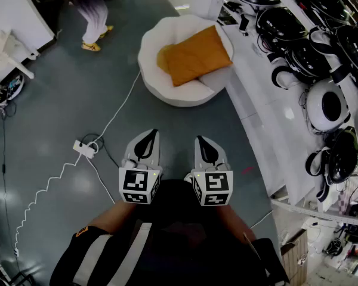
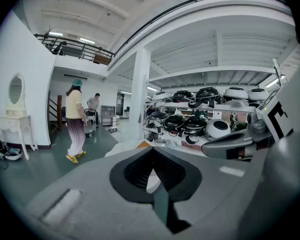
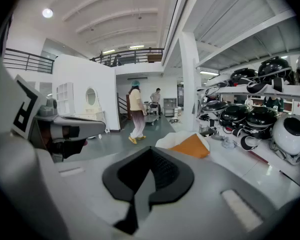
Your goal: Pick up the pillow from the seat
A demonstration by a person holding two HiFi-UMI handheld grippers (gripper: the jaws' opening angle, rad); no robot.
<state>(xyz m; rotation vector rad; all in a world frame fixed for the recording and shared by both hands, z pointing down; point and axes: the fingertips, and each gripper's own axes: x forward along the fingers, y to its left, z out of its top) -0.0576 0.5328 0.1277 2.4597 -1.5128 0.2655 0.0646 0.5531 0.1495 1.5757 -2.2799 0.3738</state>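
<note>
An orange pillow [image 1: 194, 56] lies on a round white seat [image 1: 161, 82] on the grey floor, ahead of me in the head view. The right gripper view shows the pillow [image 3: 192, 146] on the seat [image 3: 170, 140]; in the left gripper view only a sliver of the orange pillow [image 2: 141, 145] and the seat [image 2: 124, 148] peek over the jaws. My left gripper [image 1: 147, 140] and right gripper [image 1: 204, 145] hang side by side well short of the seat, both shut with nothing between the jaws.
A white shelf unit [image 1: 274, 100] full of black and white helmets [image 1: 326, 105] runs along the right. A power strip [image 1: 85, 148] with a white cable lies on the floor at left. A person [image 1: 94, 14] walks at the far left, beyond the seat.
</note>
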